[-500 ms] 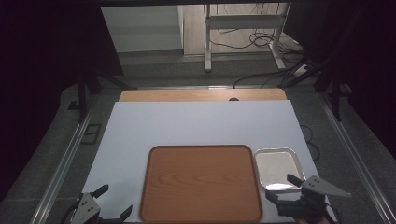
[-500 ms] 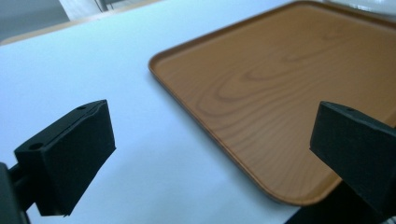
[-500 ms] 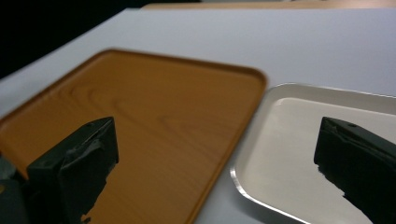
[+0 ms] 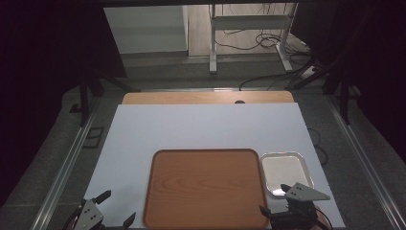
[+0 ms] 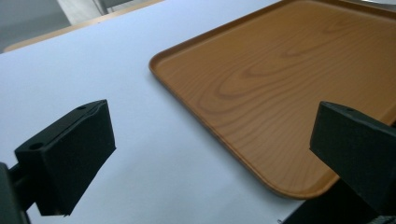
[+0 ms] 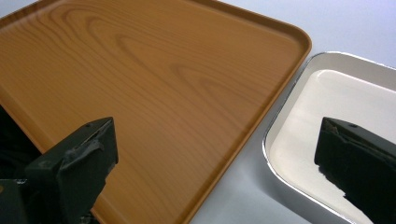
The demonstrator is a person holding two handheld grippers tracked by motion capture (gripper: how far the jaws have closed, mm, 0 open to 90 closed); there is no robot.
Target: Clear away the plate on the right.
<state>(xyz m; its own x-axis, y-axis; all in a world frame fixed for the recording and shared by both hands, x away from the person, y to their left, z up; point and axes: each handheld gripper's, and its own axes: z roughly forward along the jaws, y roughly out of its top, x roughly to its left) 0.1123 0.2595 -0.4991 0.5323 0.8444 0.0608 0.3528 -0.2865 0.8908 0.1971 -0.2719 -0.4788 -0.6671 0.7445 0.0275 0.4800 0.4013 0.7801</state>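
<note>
An empty wooden tray [image 4: 206, 187] lies on the white table top [image 4: 201, 129], near the front edge. A small, empty metal tray [image 4: 286, 171] sits against its right side. My left gripper [image 4: 116, 208] hovers open at the front left corner, just left of the wooden tray [image 5: 289, 84], with nothing between its jaws. My right gripper [image 4: 274, 199] is open over the gap between the wooden tray [image 6: 140, 70] and the metal tray [image 6: 336, 102]; one jaw is above each.
Beyond the white sheet a strip of wooden table edge [image 4: 208, 97] shows. Metal rails [image 4: 67, 167] run along both sides of the table. Farther back, on a dark floor, stand a desk frame [image 4: 249, 33] and cables [image 4: 268, 43].
My right gripper has shifted a little to the left, toward the wooden tray's front right corner. The left gripper has hardly moved.
</note>
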